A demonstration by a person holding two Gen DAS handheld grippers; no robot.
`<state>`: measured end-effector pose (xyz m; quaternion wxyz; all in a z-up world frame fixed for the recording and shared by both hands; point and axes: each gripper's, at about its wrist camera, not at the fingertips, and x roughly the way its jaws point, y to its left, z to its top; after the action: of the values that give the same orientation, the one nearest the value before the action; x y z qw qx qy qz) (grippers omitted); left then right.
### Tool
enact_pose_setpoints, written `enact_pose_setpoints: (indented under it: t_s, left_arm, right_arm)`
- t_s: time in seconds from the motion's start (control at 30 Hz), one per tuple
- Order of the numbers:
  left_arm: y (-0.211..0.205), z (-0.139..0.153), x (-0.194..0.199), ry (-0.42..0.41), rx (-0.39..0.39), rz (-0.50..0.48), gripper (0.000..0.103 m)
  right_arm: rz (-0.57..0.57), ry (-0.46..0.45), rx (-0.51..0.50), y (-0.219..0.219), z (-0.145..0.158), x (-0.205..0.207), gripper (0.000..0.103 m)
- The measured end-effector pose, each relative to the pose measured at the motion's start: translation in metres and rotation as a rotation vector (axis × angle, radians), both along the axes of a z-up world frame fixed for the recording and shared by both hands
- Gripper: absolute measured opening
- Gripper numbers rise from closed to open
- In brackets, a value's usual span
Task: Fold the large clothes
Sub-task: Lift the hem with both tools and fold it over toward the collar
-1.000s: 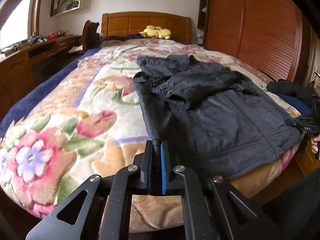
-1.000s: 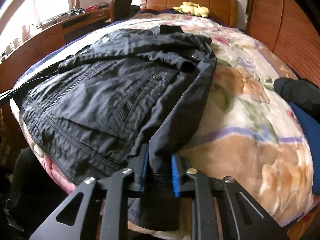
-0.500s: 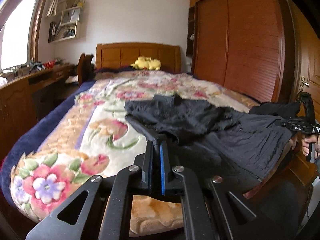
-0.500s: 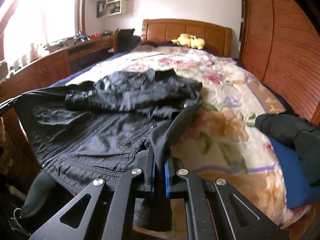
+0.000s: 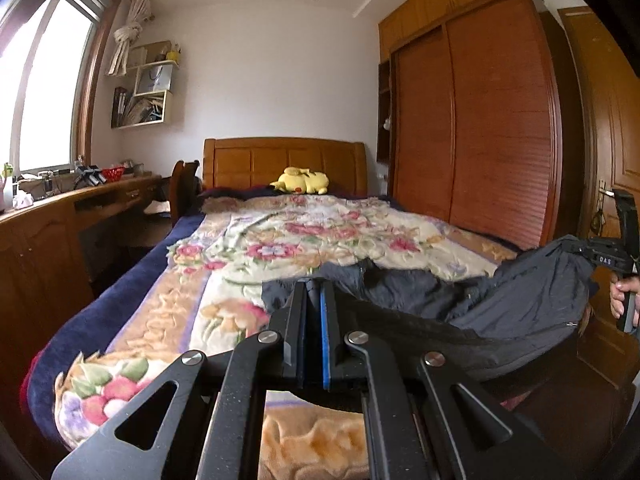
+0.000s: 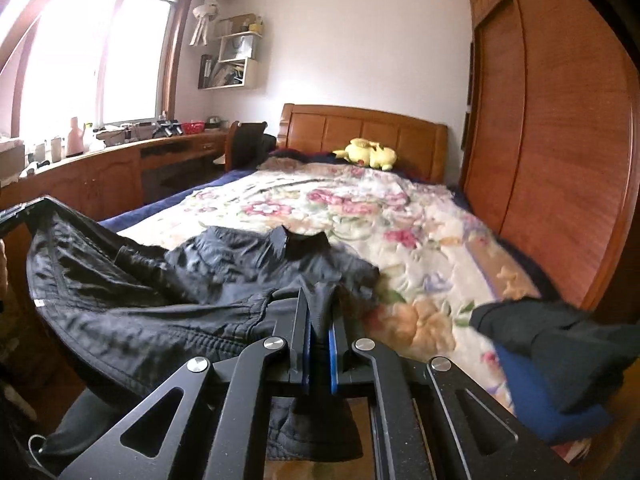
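Both grippers are higher now, lifting one dark jacket (image 6: 168, 300) off the floral blanket's (image 6: 360, 208) near end. Left gripper (image 5: 314, 320) and right gripper (image 6: 319, 320) each sit level, clamped tight on its hem.

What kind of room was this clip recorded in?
A home bedroom, most likely: a bed with a wooden headboard and floral blanket, a built-in wardrobe, and a yellow plush toy by the headboard. Both grippers hold a dark jacket.
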<state>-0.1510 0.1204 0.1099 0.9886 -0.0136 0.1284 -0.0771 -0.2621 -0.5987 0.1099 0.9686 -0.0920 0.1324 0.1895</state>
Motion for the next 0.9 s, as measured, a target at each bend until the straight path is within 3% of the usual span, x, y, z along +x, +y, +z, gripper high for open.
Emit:
enact_pose_setpoints:
  t_s: [0.27, 0.57, 0.73, 0.9]
  left_arm:
    - [0.001, 0.036, 0.000, -0.070, 0.023, 0.000, 0.006]
    - [0.001, 0.056, -0.007, -0.121, 0.043, 0.004, 0.006]
    - [0.004, 0.039, 0.009, -0.083, 0.056, 0.026, 0.006]
    - [0.011, -0.002, 0.048, 0.007, 0.056, 0.052, 0.006]
  right_arm:
    - [-0.015, -0.055, -0.030, 0.006, 0.015, -0.011, 0.006]
    - [-0.014, -0.116, -0.046, 0.007, 0.019, -0.020, 0.006]
    - [-0.006, -0.101, -0.069, 0.013, 0.006, 0.000, 0.006]
    - [-0.021, -0.026, -0.110, 0.029, -0.024, 0.041, 0.006]
